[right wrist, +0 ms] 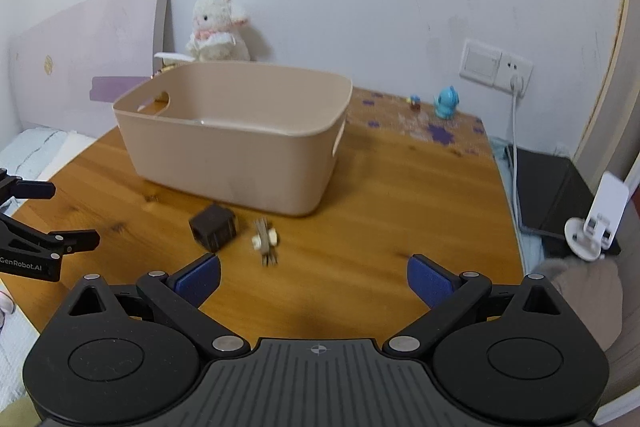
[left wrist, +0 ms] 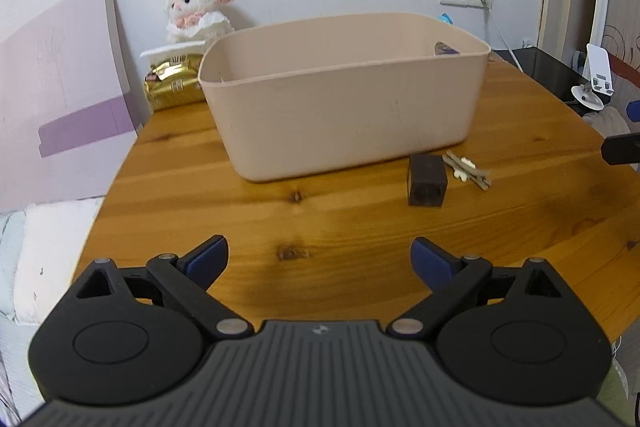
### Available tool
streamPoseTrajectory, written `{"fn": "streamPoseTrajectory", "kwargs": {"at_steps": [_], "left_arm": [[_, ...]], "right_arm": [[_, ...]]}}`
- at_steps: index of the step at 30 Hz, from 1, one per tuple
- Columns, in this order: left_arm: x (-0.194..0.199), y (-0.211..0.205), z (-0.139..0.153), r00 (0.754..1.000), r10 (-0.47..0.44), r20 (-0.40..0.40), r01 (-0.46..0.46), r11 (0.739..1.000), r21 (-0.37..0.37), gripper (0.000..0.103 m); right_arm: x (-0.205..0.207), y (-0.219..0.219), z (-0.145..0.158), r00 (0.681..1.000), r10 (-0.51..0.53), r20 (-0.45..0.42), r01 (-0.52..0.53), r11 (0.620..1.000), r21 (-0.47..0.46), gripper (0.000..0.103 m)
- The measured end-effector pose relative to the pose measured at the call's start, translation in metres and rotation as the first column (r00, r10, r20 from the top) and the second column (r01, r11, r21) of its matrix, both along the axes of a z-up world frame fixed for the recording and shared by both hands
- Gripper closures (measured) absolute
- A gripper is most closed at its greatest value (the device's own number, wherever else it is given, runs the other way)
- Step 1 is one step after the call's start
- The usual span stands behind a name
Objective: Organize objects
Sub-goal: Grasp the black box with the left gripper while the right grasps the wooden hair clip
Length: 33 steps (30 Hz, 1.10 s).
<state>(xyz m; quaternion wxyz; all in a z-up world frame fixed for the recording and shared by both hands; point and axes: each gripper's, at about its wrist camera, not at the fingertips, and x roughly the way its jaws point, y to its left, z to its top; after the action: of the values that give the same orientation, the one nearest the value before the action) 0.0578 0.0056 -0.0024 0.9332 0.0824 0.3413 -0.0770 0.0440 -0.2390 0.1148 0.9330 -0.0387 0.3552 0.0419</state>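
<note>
A beige plastic bin (left wrist: 344, 95) stands on the wooden table (left wrist: 200, 211); it also shows in the right wrist view (right wrist: 236, 139). In front of it lie a small dark brown block (left wrist: 426, 180) (right wrist: 214, 223) and a bundle of short sticks with white bits (left wrist: 466, 171) (right wrist: 265, 239). My left gripper (left wrist: 319, 261) is open and empty, held above the table's near side. My right gripper (right wrist: 314, 279) is open and empty, just short of the sticks. The left gripper also shows at the left edge of the right wrist view (right wrist: 44, 243).
A white plush lamb (left wrist: 198, 7) and a gold foil bag (left wrist: 174, 81) sit behind the bin by the wall. A blue figurine (right wrist: 447, 102) and a tiny toy (right wrist: 414, 103) stand at the back right. A white phone stand (right wrist: 596, 223) and black pad lie beyond the right edge.
</note>
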Motion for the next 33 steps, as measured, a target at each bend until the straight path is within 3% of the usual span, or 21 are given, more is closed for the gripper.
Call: {"fn": "streamPoseTrajectory", "kwargs": {"at_steps": [5, 15, 33], "left_arm": [[-0.005, -0.004, -0.012, 0.999, 0.013, 0.041, -0.013, 1.0, -0.002, 0.005], [0.011, -0.018, -0.043, 1.0, -0.018, 0.005, 0.018, 1.0, -0.024, 0.005], [0.066, -0.06, -0.057, 0.993, -0.12, 0.001, 0.12, 0.991, -0.061, 0.005]], "right_arm": [[0.0, -0.004, -0.018, 1.0, 0.006, -0.013, -0.007, 1.0, -0.016, 0.002], [0.017, 0.009, -0.061, 0.998, 0.031, -0.055, -0.034, 0.999, -0.043, 0.004], [0.066, 0.015, -0.099, 0.995, 0.066, -0.074, -0.07, 0.996, -0.055, 0.01]]}}
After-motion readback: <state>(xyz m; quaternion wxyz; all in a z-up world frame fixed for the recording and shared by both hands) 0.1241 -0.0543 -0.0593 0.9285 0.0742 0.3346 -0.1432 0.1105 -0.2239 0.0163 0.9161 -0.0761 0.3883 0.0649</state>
